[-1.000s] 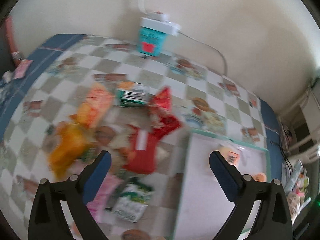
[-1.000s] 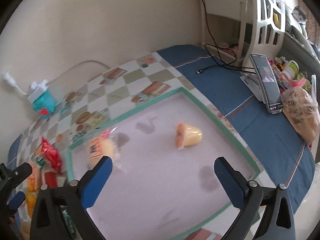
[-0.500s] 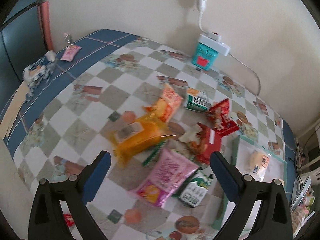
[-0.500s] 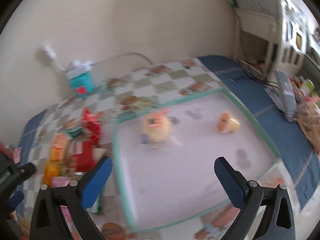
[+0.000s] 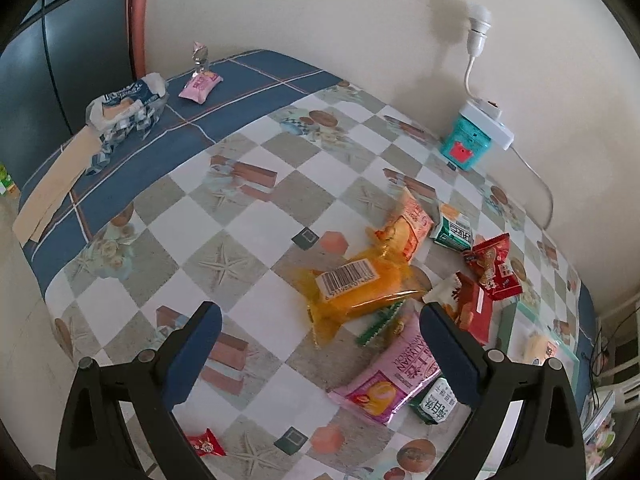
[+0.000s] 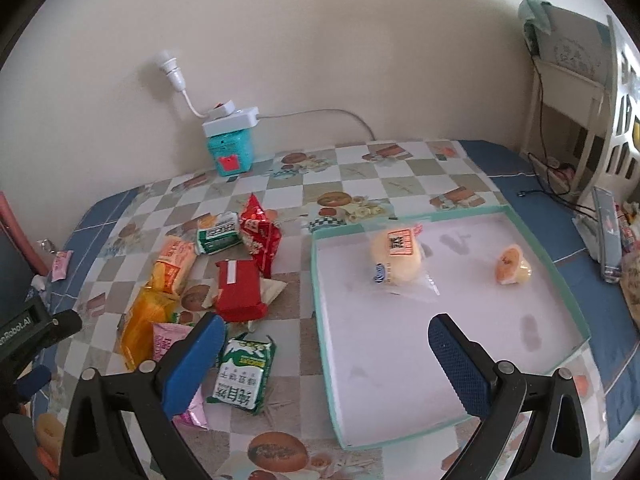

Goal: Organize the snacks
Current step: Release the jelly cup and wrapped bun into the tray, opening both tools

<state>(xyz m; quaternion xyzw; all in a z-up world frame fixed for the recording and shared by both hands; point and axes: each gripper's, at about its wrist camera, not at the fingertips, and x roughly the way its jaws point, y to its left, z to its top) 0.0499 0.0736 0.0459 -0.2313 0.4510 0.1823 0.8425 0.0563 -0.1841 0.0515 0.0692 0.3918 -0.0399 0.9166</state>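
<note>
My left gripper (image 5: 320,344) is spread wide and holds nothing, hovering above the checkered counter (image 5: 248,216) just short of the snack heap. Between its fingers I see the orange packet with a barcode (image 5: 356,288) lying across the heap, a pink packet (image 5: 396,372) nearer to me, and a green-and-white packet (image 5: 434,400) touching the pink one's right edge. Past the orange packet lie a lighter orange packet (image 5: 408,224), a small green packet (image 5: 454,234) and 2 red wrappers (image 5: 494,266) close together. A red box-shaped packet (image 5: 472,312) sits at the heap's right side, next to the tray's edge. A small red candy (image 5: 206,446) lies apart, near my left finger.

My right gripper (image 6: 322,360) is also spread and empty, hanging over the near left part of the teal-rimmed tray (image 6: 320,292). On the tray's white floor lie 2 items, well apart: a round bun in clear wrap (image 6: 396,260) towards the far left, and a small orange-capped cake (image 6: 512,270) to the right. The same green-and-white packet (image 6: 242,376) lies on the counter just left of the tray, beside my left finger. A teal box with a white power strip on top (image 6: 230,148) stands against the wall
</note>
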